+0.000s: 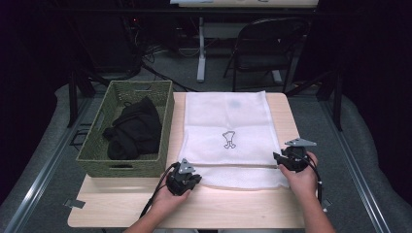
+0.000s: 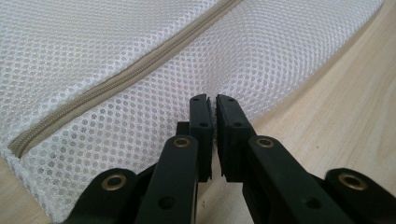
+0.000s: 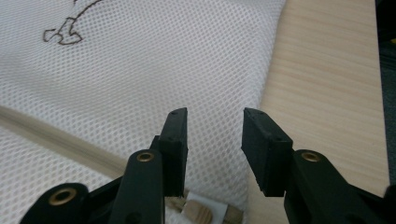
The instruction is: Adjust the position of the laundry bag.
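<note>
A white mesh laundry bag point(image 1: 226, 126) lies flat on the wooden table point(image 1: 243, 204), with a small dark drawing at its middle and a beige zipper point(image 2: 116, 81) running across near its front end. My left gripper point(image 1: 195, 179) sits at the bag's front left corner; in the left gripper view its jaws point(image 2: 212, 99) are shut, pinching the mesh point(image 2: 116, 42) at the bag's edge. At the bag's right edge my right gripper point(image 1: 279, 160) hovers open over the mesh point(image 3: 140, 60), its jaws point(image 3: 215, 114) apart with nothing pressed between them. A beige zipper pull tab point(image 3: 201, 212) lies just below it.
A green woven basket point(image 1: 97, 126) stands left of the bag and holds a black garment point(image 1: 133, 128). Bare wood runs along the table's front and right side. A dark folding chair point(image 1: 267, 48) and a desk leg stand beyond the far edge.
</note>
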Motion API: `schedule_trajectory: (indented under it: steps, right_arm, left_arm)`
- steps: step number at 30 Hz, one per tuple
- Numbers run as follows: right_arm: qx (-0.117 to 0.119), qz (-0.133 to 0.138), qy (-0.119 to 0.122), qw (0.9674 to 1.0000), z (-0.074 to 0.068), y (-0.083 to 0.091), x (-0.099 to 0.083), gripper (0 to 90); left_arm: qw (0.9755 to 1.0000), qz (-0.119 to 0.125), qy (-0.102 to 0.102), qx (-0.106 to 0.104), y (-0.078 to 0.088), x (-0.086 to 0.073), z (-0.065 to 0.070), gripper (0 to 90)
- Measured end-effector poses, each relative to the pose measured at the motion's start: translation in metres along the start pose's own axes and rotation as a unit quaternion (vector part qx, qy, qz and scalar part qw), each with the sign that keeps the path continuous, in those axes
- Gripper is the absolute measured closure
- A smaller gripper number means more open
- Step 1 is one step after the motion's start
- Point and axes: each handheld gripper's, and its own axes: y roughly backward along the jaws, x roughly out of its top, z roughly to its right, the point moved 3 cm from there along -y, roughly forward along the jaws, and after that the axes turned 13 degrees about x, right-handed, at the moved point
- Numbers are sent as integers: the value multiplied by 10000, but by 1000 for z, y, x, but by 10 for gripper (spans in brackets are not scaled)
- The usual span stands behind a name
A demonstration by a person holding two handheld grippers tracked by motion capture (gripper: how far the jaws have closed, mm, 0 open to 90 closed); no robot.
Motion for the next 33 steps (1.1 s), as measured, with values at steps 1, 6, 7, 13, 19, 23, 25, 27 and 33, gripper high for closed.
schedule_trajectory:
  steps: [1,6,7,13,19,23,25,27,33]
  right_arm:
    - [3,-5,-27,10000,2,-1,1,610]
    - [-39,-152,-107,9998,11,-10,3,610]
    - [-63,-171,-107,9998,13,-11,3,600]
    - [-144,-272,-208,9993,17,-13,-1,600]
    - [48,-257,-500,9984,22,-12,-4,667]
    - [111,-303,-602,9977,25,-13,-6,697]
    - [122,-315,-644,9974,25,-13,-7,712]
    - [181,-290,-715,9969,26,-13,-9,721]
    - [250,-340,-822,9957,28,-15,-11,730]
  left_arm:
    - [10000,-5,-8,2,0,0,0,858]
    - [10000,-14,-12,-10,-1,0,0,856]
    - [10000,-13,-6,-9,-1,0,0,854]
    - [10000,-28,-67,45,0,0,0,846]
    - [10000,-8,-14,-72,-1,0,-2,853]
    - [9999,15,37,-120,-1,0,-4,858]
    - [9999,17,40,-117,-1,0,-4,859]
    - [9999,3,11,-147,-1,0,-4,860]
    - [9999,0,9,-133,-1,-1,-3,859]
